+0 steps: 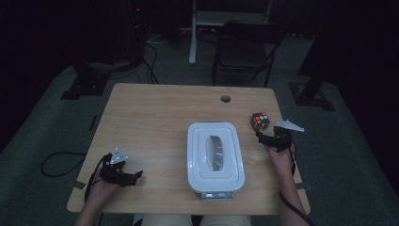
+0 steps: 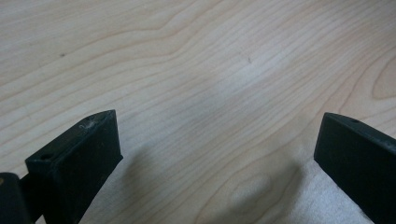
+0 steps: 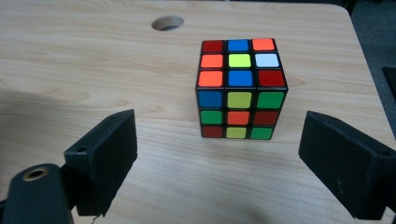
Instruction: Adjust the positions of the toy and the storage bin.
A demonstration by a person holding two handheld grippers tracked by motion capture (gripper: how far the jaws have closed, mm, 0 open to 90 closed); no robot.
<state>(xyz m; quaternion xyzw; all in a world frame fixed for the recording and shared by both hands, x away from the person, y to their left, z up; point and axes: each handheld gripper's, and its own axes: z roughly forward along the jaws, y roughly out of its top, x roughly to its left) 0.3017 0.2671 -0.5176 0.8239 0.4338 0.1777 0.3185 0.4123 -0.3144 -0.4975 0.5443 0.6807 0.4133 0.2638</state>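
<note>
Wooden table (image 1: 155, 122) in a dark room; both tools gape wide, empty, right tool (image 3: 219, 154) near cube (image 3: 240, 88).

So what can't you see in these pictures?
- What's inside the white box: high view, its shut lid covers it.
- The puzzle cube's back and underside: right gripper view, its own body hides them.
- The room behind the table: high view, too dark.

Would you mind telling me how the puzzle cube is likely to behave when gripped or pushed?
The puzzle cube looks rigid, with flat faces, so it should slide, not roll. Its glossy stickers may be slippery. The right hand-held gripper stands open, wide enough to straddle it.
</note>
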